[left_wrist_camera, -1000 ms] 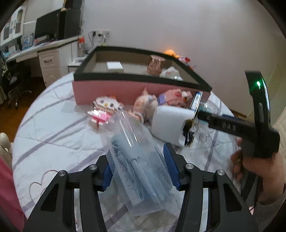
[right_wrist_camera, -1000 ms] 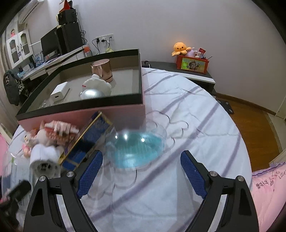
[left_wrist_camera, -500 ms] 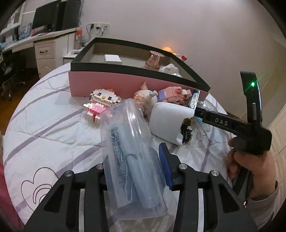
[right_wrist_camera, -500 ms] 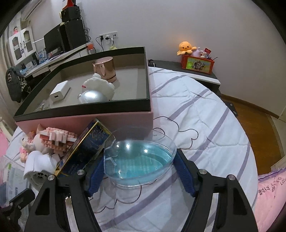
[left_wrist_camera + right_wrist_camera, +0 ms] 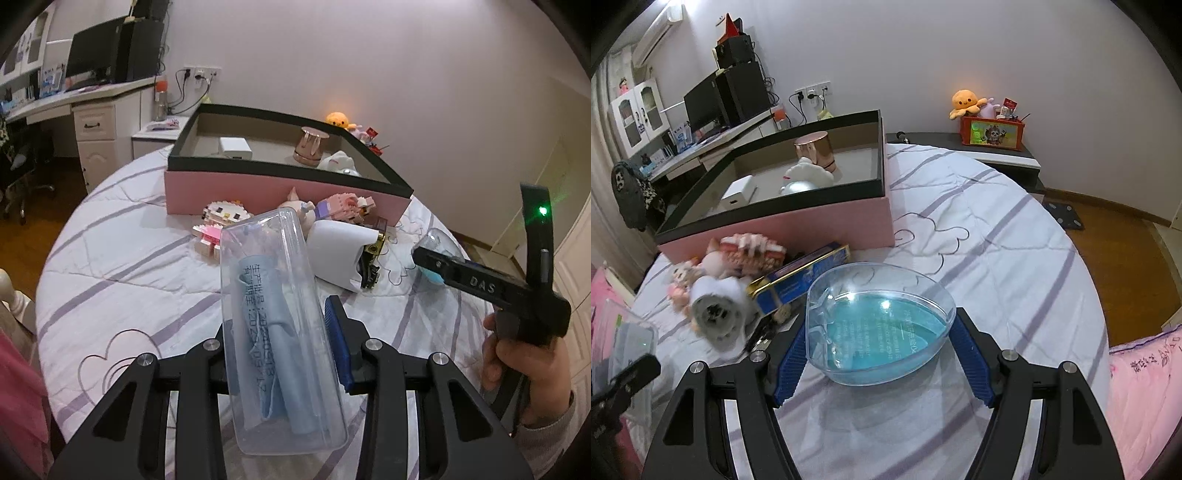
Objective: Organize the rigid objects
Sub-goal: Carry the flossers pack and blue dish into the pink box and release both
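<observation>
My left gripper point(image 5: 284, 354) is shut on a long clear plastic case point(image 5: 275, 325) with a blue roll inside, held above the bed. My right gripper point(image 5: 882, 354) is shut on a clear heart-shaped box point(image 5: 881, 325) with a blue base, lifted off the sheet. The pink box with a black rim point(image 5: 280, 192) stands behind, holding a copper cup point(image 5: 312, 146), a white block point(image 5: 235, 147) and a white toy. The same box shows in the right wrist view point(image 5: 783, 225).
In front of the pink box lie brick-built toys point(image 5: 221, 221), a white cylinder device point(image 5: 340, 254) and a blue and gold tin point(image 5: 801, 280). The striped bedsheet point(image 5: 122, 280) runs left. A desk point(image 5: 92, 110) and a low shelf point(image 5: 993, 155) stand by the wall.
Both grippers closed on their objects and lifted them. The clear case rose in the left gripper, and the heart-shaped box came up between the right gripper's pads.
</observation>
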